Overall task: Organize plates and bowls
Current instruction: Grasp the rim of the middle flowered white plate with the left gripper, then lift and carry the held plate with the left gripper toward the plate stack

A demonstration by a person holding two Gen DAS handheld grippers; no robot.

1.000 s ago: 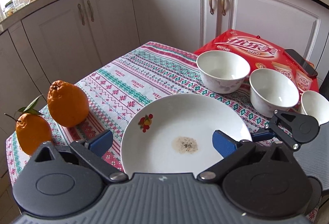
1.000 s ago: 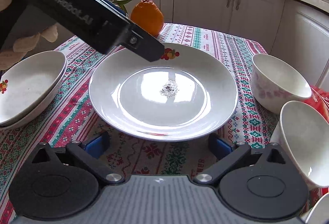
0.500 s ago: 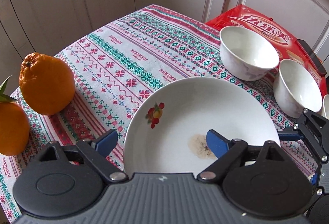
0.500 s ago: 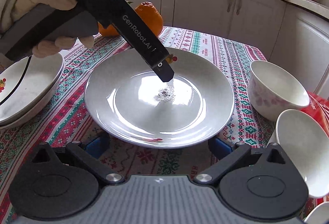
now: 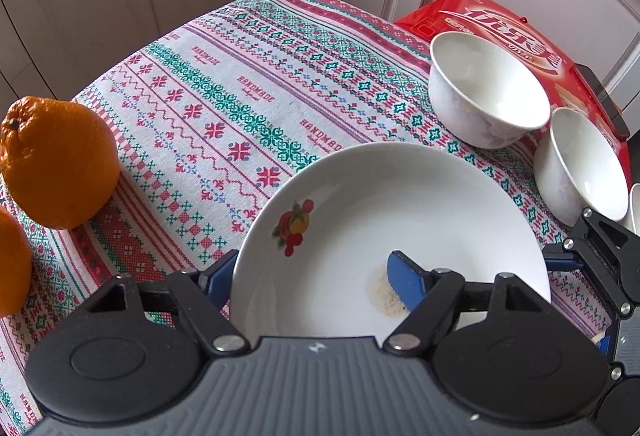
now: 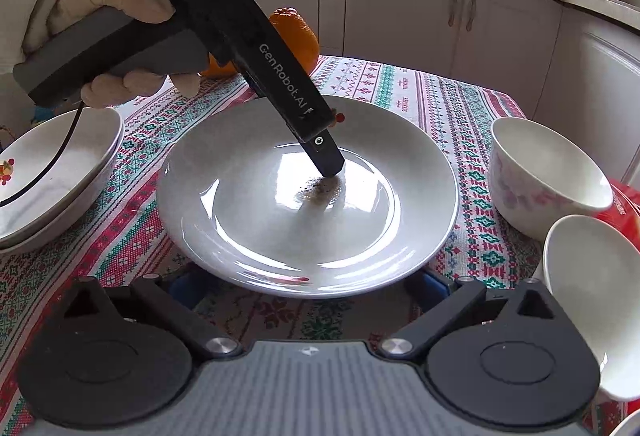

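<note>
Plate (image 5: 400, 220) rim sits between the left tongs (image 5: 312, 278), which have just been closing without clamping yet, one finger inside, one outside, ready to lift. Right tongs (image 6: 308, 286) wait apart at the near rim.

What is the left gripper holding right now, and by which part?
Nothing yet: left gripper straddles the plate's near rim, jaws just closing, not clamped. Right gripper is open.

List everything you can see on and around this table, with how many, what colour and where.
plate: one, white, fruit motif, table centre, brown stain inside
stacked plates: two, white, left edge
bowls: two clear, white, right, on the red package
red package: one, right corner
oranges: two, far-left side
tablecloth: one, red-green patterned
cabinets: white, behind
left gripper: black, blue pads, jaws closing astride the plate's rim
right gripper: open at the plate's near edge
gloved hand: one
</note>
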